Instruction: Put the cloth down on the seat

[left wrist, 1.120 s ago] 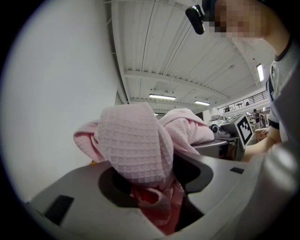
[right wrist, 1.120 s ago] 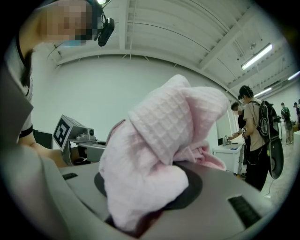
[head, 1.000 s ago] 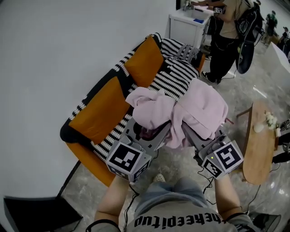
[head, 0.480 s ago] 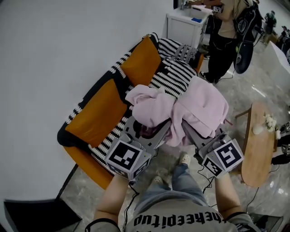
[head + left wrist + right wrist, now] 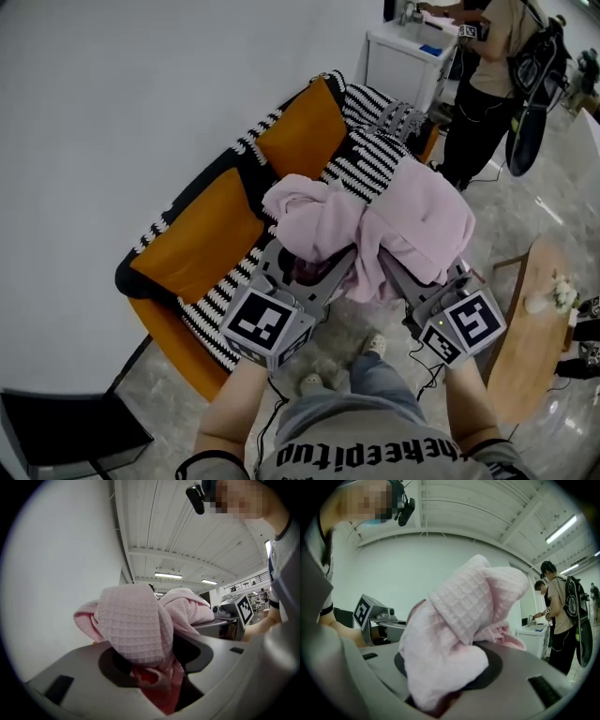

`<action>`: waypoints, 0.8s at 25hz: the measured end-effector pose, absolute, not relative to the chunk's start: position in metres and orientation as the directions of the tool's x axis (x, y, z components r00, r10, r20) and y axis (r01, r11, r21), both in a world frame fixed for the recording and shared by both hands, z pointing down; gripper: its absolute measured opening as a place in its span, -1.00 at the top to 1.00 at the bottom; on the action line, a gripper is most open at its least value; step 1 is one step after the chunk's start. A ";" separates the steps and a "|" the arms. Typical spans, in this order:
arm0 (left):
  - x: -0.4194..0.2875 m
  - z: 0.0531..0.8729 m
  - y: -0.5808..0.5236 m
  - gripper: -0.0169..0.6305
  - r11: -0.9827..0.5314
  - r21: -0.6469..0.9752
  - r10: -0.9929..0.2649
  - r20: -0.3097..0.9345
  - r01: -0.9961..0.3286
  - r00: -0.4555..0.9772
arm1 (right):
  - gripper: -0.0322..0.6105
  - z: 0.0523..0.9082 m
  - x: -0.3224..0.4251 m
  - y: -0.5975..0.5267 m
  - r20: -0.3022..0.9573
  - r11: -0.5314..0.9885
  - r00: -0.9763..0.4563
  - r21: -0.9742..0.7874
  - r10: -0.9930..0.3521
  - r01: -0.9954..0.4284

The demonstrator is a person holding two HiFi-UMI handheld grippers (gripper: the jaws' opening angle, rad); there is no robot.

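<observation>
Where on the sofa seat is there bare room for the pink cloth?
Bare striped seat shows beside the far orange cushion and along the near orange cushion. A grey patterned bundle crowds the far end; the cloth hides the middle.

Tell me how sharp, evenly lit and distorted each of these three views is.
Head view: sharp, soft even light, edges bowed, no hard shadows on the sofa. Left gripper view: fisheye circle with black corners, pink cloth weave crisp, ceiling lights bright without glare. Right gripper view: same fisheye, the cloth's lowest fold goes soft, strip light slightly blown out.
</observation>
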State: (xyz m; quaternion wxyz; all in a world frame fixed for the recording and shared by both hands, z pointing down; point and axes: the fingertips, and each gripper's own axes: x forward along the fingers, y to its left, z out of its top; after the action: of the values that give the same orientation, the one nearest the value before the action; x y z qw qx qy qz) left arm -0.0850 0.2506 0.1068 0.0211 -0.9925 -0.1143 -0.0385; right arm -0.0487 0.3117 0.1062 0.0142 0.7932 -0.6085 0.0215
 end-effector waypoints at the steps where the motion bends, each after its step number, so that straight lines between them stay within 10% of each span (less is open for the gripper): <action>1: -0.077 0.105 0.249 0.20 -0.975 -0.032 0.215 0.082 0.218 0.973 | 0.34 0.105 -0.040 0.309 0.052 -0.249 0.249 -0.004 -0.967 -0.968; 20: 0.005 0.119 0.231 0.20 -0.999 -0.029 -0.019 0.090 -0.016 0.996 | 0.34 0.118 0.055 0.281 0.060 -0.019 0.019 -0.007 -0.998 -1.000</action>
State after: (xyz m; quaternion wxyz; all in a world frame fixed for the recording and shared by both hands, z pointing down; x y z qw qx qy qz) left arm 0.0053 0.2309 0.1189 0.0143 -0.9988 0.0088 -0.0452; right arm 0.0552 0.2810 0.1175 0.0185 0.7135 -0.7000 0.0241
